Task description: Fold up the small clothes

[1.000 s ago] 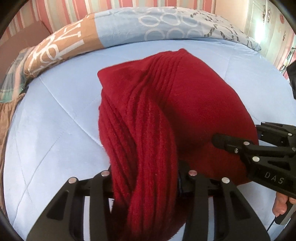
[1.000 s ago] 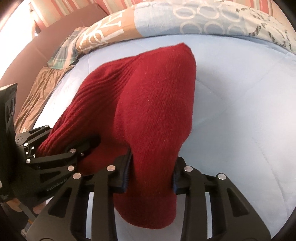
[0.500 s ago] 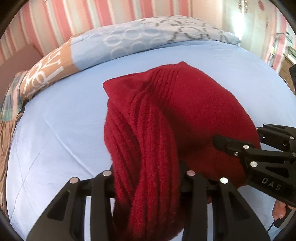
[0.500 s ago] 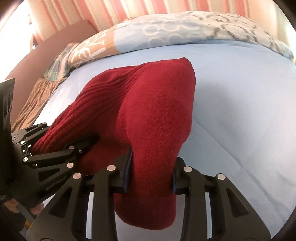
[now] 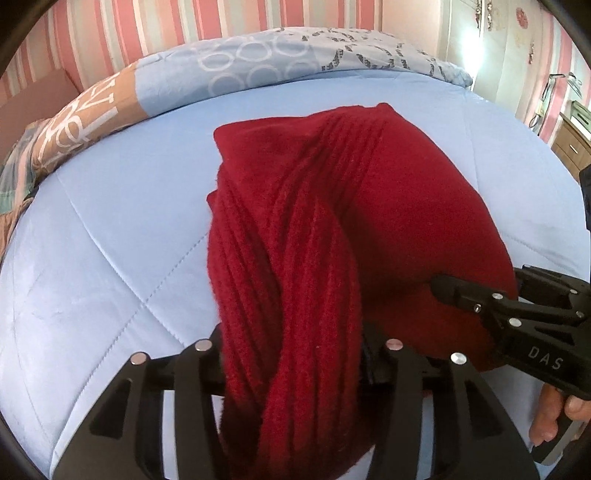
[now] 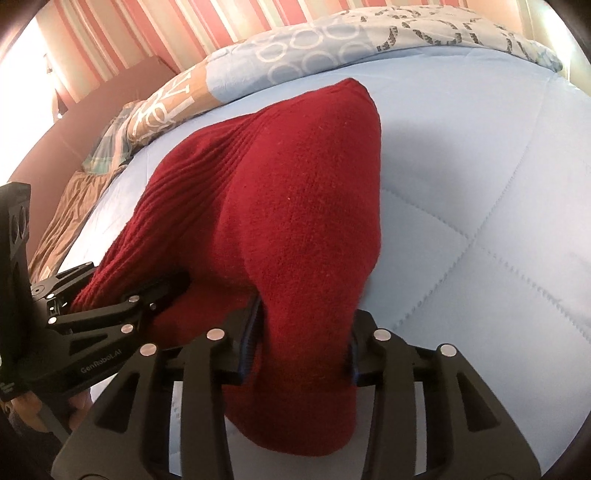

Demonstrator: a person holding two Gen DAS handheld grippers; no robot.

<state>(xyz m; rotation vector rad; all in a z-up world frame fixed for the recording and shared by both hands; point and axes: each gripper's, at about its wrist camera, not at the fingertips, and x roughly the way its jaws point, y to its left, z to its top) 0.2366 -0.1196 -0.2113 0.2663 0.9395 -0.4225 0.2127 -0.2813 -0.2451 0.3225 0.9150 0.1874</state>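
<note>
One red knit garment (image 5: 295, 258) and two grippers are in play. Nearest, the left gripper (image 5: 295, 354) pinches the garment's ribbed band between its jaws; the right gripper (image 6: 303, 343) clamps a plain-knit fold beside it. The cloth stretches from both jaws away over the light blue quilt (image 5: 110, 240), its far end seemingly resting there. Beyond lies one patterned pillow (image 5: 258, 66), then a striped wall (image 5: 147, 33).

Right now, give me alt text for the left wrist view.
The left gripper is shut on the ribbed edge of a red knit garment, draped over a light blue quilt. The right gripper grips it from the right.
</note>
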